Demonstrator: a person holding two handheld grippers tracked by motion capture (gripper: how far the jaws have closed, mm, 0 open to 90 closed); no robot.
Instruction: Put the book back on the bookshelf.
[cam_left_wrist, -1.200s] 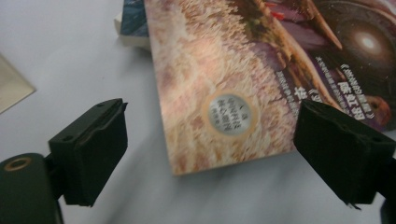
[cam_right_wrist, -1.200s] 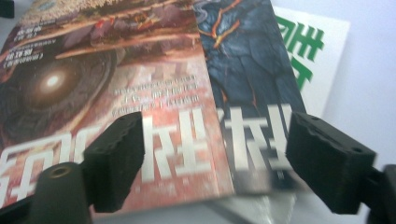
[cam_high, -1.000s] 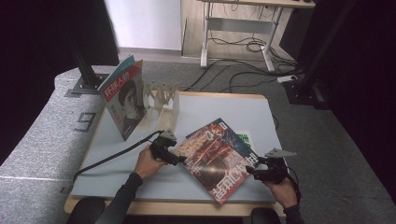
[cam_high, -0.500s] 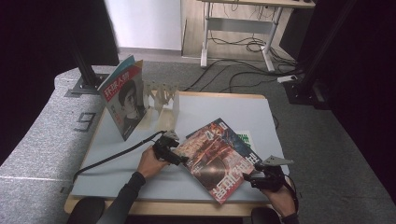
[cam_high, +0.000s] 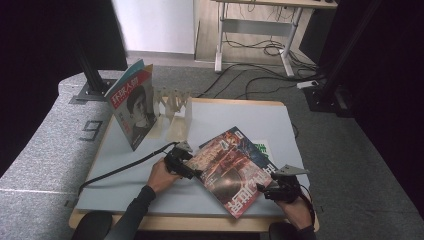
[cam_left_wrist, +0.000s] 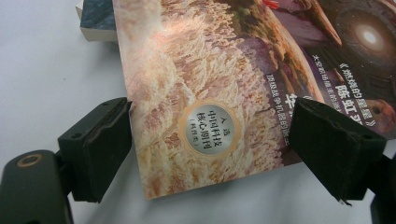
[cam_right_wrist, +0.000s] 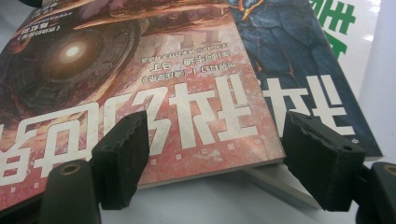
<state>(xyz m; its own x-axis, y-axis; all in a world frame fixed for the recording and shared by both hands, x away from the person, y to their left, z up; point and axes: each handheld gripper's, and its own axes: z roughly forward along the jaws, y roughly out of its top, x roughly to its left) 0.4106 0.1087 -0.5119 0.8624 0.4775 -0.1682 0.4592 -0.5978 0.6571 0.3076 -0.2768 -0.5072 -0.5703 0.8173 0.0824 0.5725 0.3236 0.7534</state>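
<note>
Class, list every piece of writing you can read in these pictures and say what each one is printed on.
"人选 中国科技核心期刊", on the round seal of the top magazine.
"陈虹", on that cover; the rest is cut off.
"11", upside down on that cover.
"9", on the grey floor mat.
Standing magazine masthead: too blurred.

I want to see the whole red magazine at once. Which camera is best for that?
The high view: the whole red magazine shows there, lying between both grippers. The left gripper view has just one corner, the right gripper view its title edge.
</note>
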